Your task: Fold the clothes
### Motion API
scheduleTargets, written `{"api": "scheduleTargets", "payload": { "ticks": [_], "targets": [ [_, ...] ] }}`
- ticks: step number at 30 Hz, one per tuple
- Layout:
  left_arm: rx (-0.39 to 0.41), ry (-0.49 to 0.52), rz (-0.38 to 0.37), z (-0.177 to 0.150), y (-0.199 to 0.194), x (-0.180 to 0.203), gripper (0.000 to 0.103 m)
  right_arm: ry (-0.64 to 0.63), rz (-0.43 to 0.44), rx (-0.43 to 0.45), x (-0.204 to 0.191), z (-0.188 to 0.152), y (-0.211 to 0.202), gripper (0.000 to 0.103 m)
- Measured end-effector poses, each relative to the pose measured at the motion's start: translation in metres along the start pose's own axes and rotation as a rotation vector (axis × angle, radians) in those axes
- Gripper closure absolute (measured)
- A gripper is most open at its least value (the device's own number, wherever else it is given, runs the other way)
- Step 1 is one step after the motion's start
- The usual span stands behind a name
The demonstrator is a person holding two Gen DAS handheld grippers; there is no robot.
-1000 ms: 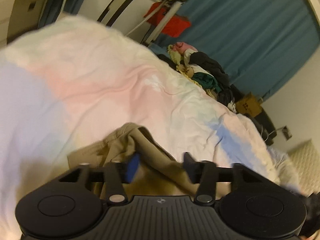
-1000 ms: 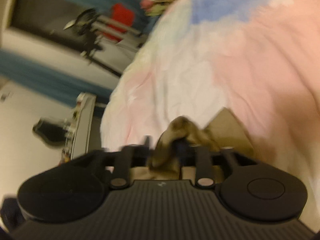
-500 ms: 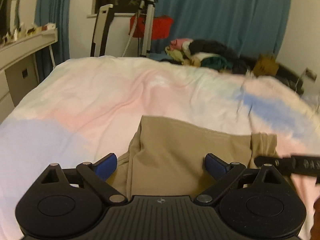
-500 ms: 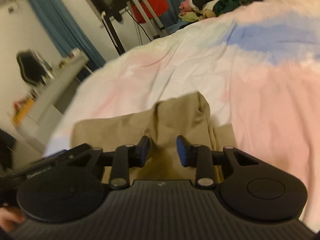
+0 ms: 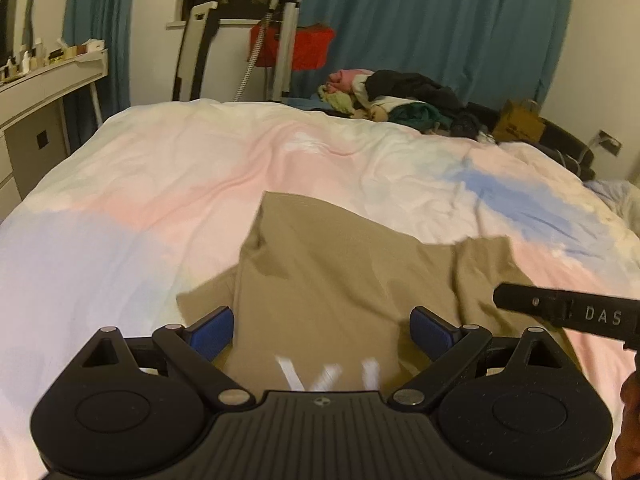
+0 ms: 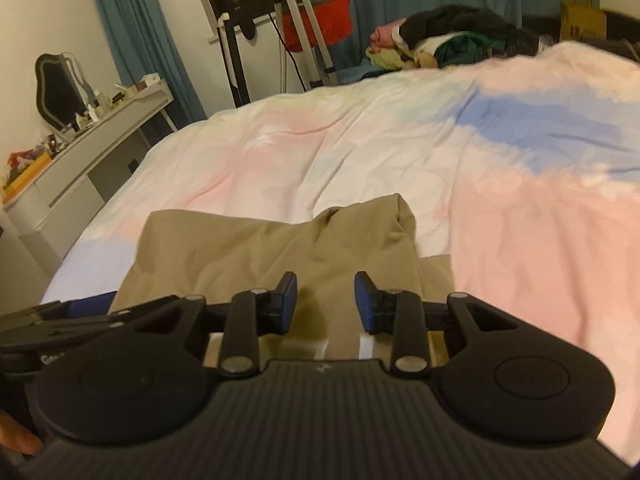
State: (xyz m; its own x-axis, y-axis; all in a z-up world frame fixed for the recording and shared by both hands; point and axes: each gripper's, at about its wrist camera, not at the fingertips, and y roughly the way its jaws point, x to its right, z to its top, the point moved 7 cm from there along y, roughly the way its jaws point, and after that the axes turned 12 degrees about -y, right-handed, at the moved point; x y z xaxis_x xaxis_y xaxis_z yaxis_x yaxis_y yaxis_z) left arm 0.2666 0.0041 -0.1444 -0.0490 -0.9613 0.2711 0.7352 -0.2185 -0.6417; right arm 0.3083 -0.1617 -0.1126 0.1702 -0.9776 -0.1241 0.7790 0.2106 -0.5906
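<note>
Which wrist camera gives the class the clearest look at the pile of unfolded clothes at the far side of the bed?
The right wrist view: there the pile of clothes appears larger, with black, green, pink and cream pieces easy to separate. The left wrist view shows the same pile smaller, though still unobstructed.

The garment [image 5: 320,280] was plain khaki with white marks near its close edge, and it lay on a bed cover [image 5: 160,184] washed in pale pink, white and blue patches. Both claws were black with blue pads [image 6: 286,296], the curtains [image 5: 440,20] teal, and a red cloth [image 5: 308,48] hung behind.
</note>
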Motion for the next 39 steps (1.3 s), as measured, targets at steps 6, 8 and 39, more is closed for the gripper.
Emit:
{"api": "scheduleTargets", "payload": {
  "ticks": [6,8,39],
  "targets": [
    [-0.01,0.017,0.005,-0.02,-0.024,0.003,0.008,0.007,-0.03,-0.005,0.002,-0.024,-0.035,0.067],
    [-0.013,0.022,0.007,-0.027,-0.032,0.004,0.008,-0.009,-0.034,-0.026,0.0,-0.03,-0.033,0.067],
    [-0.3,-0.556,-0.604,-0.028,-0.039,0.018,0.001,1.068,0.258,-0.051,0.058,-0.115,-0.011,0.051]
  ]
}}
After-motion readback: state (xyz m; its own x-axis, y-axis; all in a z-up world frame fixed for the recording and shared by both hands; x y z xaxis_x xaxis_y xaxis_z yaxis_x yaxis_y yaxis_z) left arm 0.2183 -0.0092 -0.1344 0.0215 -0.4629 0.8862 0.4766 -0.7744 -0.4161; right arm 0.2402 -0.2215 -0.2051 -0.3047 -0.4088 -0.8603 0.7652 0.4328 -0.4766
